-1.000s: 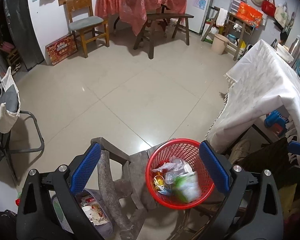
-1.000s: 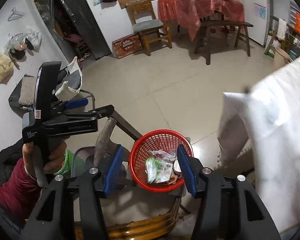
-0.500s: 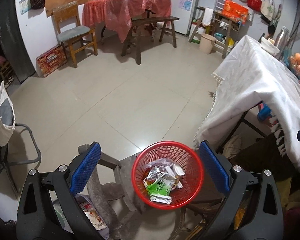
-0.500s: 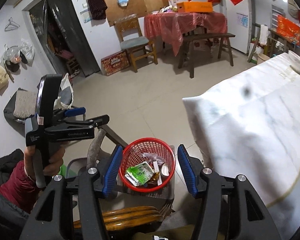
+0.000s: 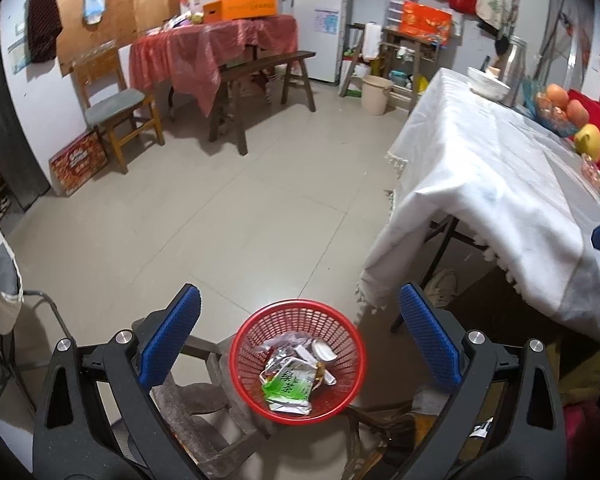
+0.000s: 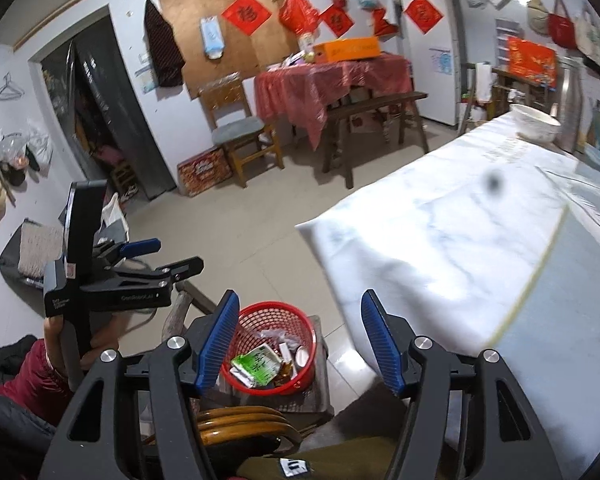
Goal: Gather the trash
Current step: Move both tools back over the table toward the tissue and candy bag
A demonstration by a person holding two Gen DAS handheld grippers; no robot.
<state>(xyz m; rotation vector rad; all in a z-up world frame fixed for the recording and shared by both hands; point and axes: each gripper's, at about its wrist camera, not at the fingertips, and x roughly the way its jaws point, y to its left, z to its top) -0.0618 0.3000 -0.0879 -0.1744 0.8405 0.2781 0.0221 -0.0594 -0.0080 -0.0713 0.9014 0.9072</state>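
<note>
Both wrist views as I read them: the red basket (image 5: 298,360) sits on a low stool at 6 o'clock, between the blue pads of my left gripper (image 5: 300,344), whose fingers stand wide apart and empty above it. My right gripper (image 6: 298,344) frames the same basket from above, its fingers opening with nothing pressed between them. Inside the basket lie a green-and-white carton (image 5: 288,390) and crumpled wrappers; the bench (image 5: 500,184) under a white cloth stands at 3 o'clock.
</note>
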